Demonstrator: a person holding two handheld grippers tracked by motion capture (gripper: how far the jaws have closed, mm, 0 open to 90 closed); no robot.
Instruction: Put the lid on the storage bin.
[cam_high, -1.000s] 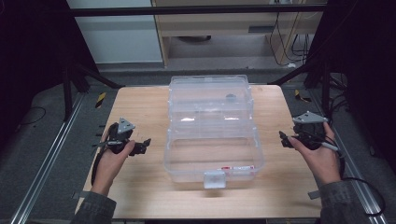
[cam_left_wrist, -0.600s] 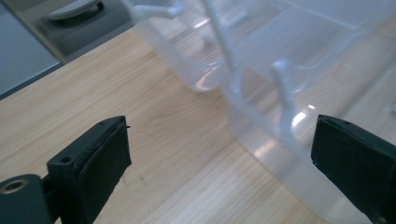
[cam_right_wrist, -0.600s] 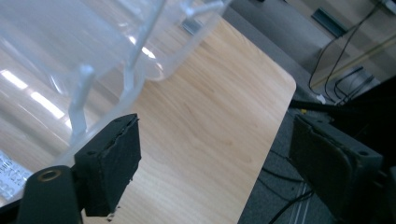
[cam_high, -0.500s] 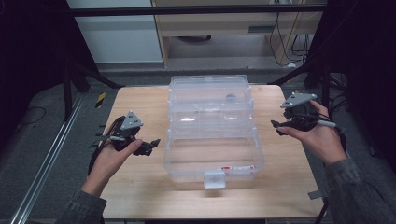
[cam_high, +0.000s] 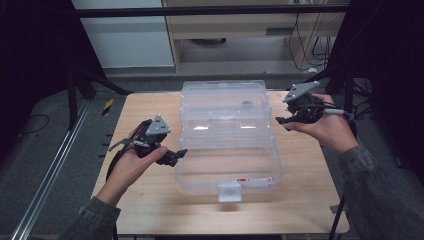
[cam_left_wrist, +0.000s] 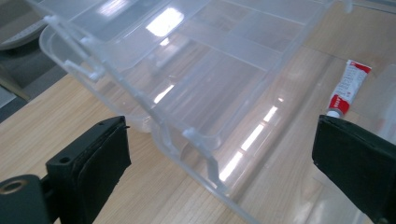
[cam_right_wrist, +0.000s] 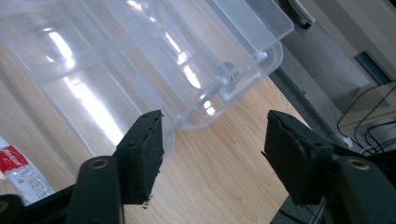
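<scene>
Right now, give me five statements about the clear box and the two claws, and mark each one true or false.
1. The clear plastic box stands on the wooden table between the two claws. True.
2. The left claw is clamped on the box's rim. False: its jaws stand wide apart with nothing pressed between them, just beside the box's left edge.
3. A red and white tube lies inside the box. True.
4. The right claw holds the tube. False: its jaws have just been closing, but nothing is between them; the tube lies in the box.
5. The box has a latch on its near edge. True.
</scene>
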